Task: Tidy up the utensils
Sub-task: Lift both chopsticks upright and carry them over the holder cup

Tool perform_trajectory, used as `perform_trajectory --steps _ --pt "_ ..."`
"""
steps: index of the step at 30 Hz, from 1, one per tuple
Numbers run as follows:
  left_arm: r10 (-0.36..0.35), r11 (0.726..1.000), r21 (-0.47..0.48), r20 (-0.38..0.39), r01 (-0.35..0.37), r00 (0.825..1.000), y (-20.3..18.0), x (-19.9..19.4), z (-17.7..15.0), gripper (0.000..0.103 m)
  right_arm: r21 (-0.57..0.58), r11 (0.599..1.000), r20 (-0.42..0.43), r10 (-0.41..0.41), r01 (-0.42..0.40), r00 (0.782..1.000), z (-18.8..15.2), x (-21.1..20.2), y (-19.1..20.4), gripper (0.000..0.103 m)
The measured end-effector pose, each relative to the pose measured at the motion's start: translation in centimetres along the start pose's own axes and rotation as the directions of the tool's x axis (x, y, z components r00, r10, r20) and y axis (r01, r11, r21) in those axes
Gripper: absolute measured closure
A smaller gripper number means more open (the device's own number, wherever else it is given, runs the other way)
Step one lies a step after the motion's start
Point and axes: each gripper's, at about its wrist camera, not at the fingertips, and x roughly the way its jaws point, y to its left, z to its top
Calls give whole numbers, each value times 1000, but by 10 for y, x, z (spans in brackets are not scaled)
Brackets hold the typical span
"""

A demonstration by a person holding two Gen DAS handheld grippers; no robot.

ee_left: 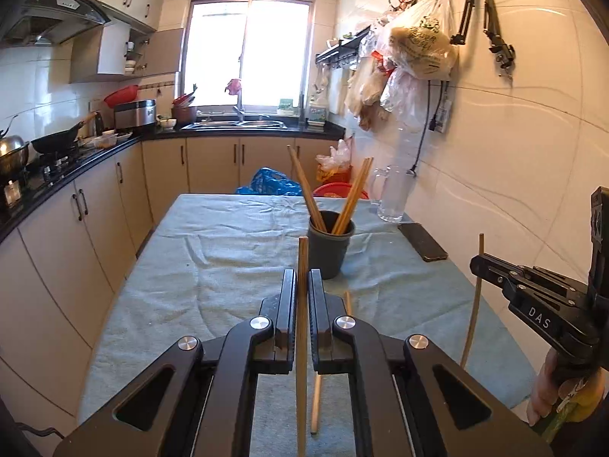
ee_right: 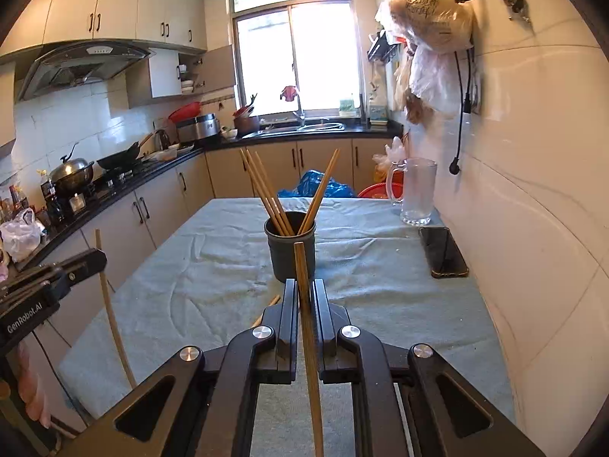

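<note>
While several chopsticks (ee_right: pixel 266 190) stand in the cup (ee_right: pixel 290 251), each tool, left tool (ee_left: pixel 302 285) and right tool (ee_right: pixel 304 293), clamps another chopstick, and one loose chopstick (ee_left: pixel 316 400) lies on the surface (ee_left: pixel 213 259).

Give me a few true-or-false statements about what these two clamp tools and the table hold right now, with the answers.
1. Each clamp tool grips one wooden chopstick. True: the left gripper is shut on a light wooden chopstick, and the right gripper on a darker wooden chopstick.
2. The dark grey round cup is empty. False: several chopsticks already stand in it.
3. A black phone lies flat on the pale blue cloth, near the wall.
True.
4. The clear glass mug lies on its side. False: it stands upright at the table's far end.
5. No chopstick is left on the cloth. False: one loose chopstick lies under the left gripper.
</note>
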Motion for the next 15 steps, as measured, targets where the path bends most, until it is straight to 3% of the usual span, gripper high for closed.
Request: perform_trajectory --steps 15 --pt "-27 1000 -11 31 27 999 5 -9 18 98 134 991 52 -6 -1 999 17 -17 -21 96"
